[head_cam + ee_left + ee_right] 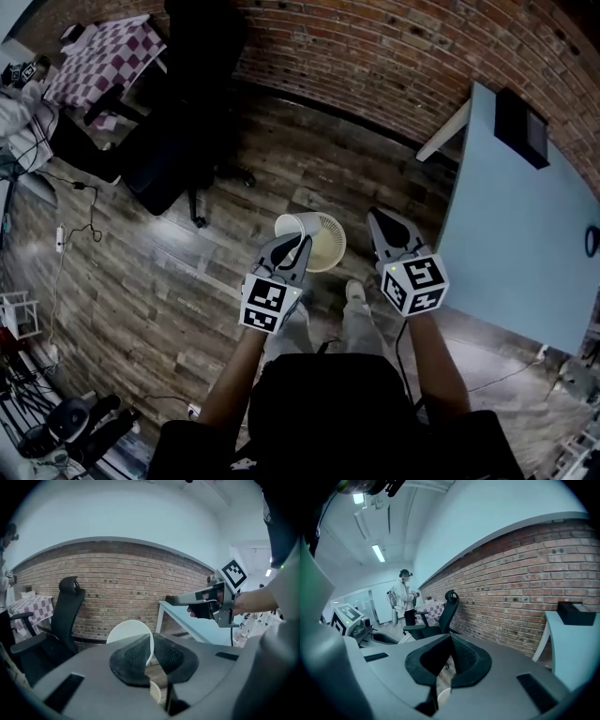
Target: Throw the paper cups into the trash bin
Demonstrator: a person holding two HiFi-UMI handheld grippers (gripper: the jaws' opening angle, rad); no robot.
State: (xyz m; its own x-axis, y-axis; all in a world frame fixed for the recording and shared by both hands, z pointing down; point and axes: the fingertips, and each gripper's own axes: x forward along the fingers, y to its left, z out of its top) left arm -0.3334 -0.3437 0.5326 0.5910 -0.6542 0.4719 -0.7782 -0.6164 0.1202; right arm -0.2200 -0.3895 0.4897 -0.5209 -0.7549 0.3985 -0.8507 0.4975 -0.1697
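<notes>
Left tongs (300, 242) pinched shut on rim of paper cup (289, 225); trash bin (330, 249) just below, between both tongs; right tongs (375, 217) closed, empty.

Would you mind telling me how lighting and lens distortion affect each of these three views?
Head view: dim, corners vignetted, brick wall bowed. Left gripper view: evenly lit, paper cup sharp, wall top arched. Right gripper view: ceiling light bright, black fisheye edges.

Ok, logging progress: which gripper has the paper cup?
The left gripper, pinching the paper cup over the trash bin; the right gripper is shut on nothing.
</notes>
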